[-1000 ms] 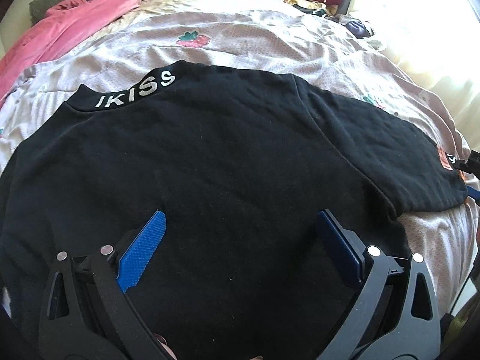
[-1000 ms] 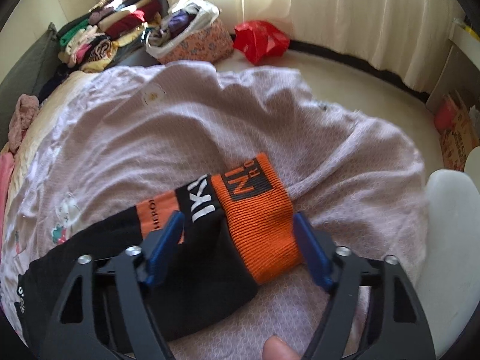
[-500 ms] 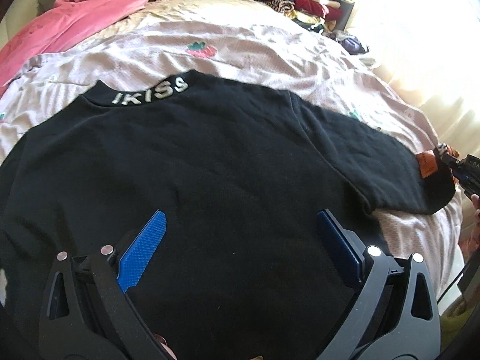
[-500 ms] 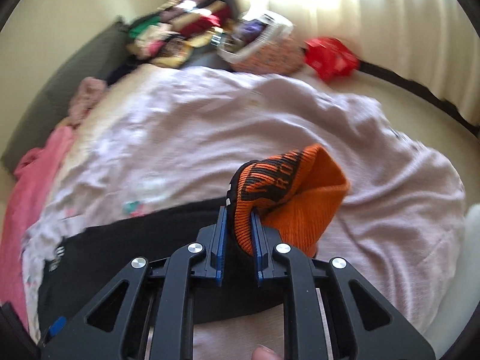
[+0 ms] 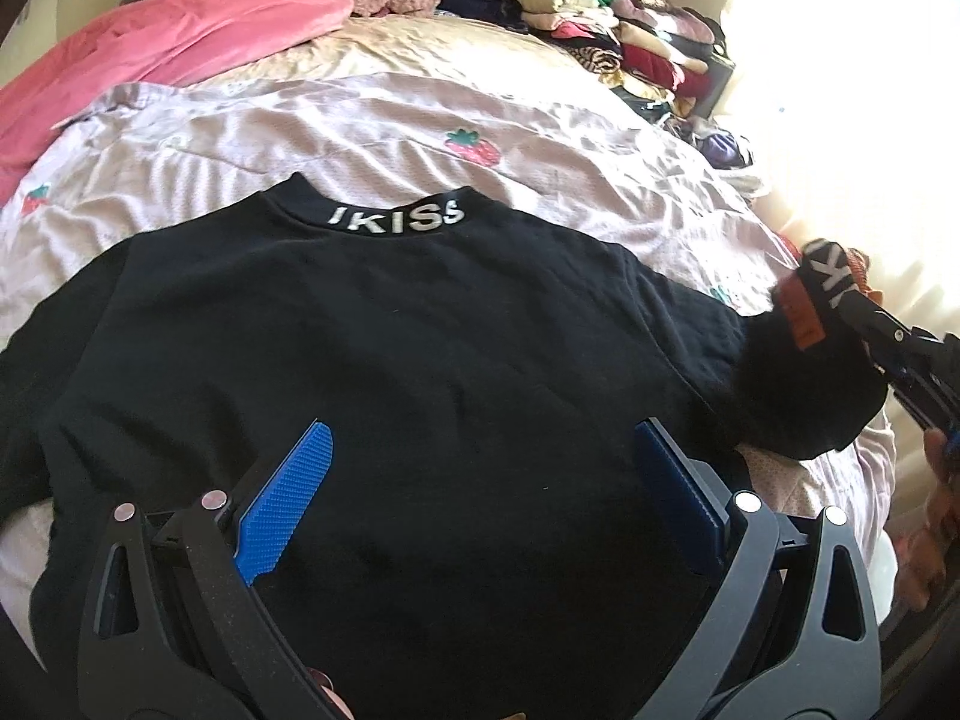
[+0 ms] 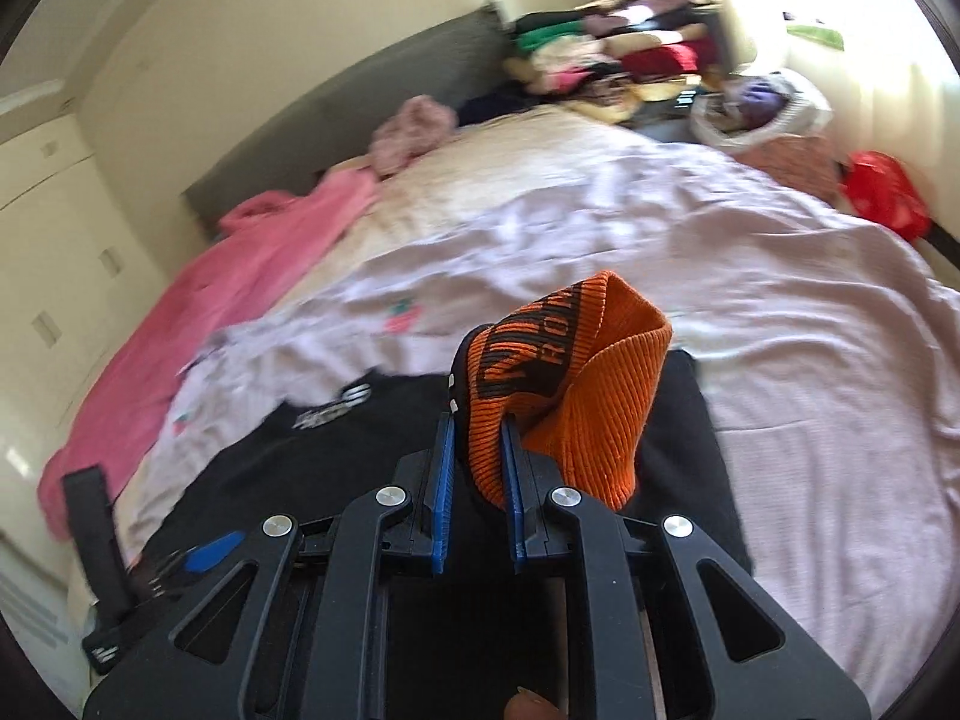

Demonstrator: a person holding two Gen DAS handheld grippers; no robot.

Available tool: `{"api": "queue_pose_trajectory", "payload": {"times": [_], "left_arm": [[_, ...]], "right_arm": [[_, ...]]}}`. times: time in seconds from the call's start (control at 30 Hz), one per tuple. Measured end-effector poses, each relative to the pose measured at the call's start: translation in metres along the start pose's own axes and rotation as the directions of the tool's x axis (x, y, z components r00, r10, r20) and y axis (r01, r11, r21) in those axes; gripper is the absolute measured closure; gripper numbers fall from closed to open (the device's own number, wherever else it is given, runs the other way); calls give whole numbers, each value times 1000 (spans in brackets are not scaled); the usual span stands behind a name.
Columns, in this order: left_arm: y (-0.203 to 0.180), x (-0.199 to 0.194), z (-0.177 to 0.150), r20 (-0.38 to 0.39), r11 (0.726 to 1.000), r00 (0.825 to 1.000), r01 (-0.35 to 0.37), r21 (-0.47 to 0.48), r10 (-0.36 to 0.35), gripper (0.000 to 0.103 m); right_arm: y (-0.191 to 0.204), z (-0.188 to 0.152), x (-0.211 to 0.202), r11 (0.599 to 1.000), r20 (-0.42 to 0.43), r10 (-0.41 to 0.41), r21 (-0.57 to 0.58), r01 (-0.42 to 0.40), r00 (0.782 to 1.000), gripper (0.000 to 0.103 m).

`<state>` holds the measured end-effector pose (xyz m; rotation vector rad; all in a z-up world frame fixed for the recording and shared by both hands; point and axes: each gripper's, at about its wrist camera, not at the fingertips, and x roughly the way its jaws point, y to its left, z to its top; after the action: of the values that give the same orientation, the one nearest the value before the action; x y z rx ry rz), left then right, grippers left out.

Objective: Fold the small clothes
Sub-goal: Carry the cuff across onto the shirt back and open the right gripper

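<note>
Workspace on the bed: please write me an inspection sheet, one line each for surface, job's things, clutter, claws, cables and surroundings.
Surface: bed with a pale strawberry-print sheet, wrinkled.
Job's things: black sweatshirt lying flat, "IKISS" lettering on the collar; its orange cuff is lifted off the sheet.
Clutter: pink garment at the far edge; stack of folded clothes; red bag beyond the bed.
Claws: left claw open above the sweatshirt, holding nothing; right claw shut on the orange cuff.
Cables: nothing seen.
Surroundings: dark headboard, cream wall, bright curtain.

Home bedroom, bed (image 6: 600, 228) with strewn clothes, curtained window (image 6: 852, 12)
</note>
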<state>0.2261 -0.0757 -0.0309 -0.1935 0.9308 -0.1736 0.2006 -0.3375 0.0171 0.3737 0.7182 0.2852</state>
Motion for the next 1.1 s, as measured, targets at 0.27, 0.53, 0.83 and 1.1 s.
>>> {"api": "queue_pose_trajectory", "payload": {"times": [0.27, 0.53, 0.83, 1.1], "left_arm": [[23, 4, -5, -27, 998, 1000, 6, -62, -8, 9], [18, 11, -13, -62, 981, 985, 150, -119, -158, 9], [-19, 43, -7, -113, 944, 945, 289, -156, -308, 17], [-44, 73, 0, -145, 943, 936, 301, -143, -321, 71]], "right_arm": [[48, -10, 10, 990, 2, 112, -88, -112, 994, 71], [27, -3, 13, 997, 1, -30, -68, 30, 1000, 68], [-14, -5, 16, 990, -41, -140, 24, 141, 989, 68], [-25, -2, 9, 986, -28, -155, 50, 156, 988, 68]]}}
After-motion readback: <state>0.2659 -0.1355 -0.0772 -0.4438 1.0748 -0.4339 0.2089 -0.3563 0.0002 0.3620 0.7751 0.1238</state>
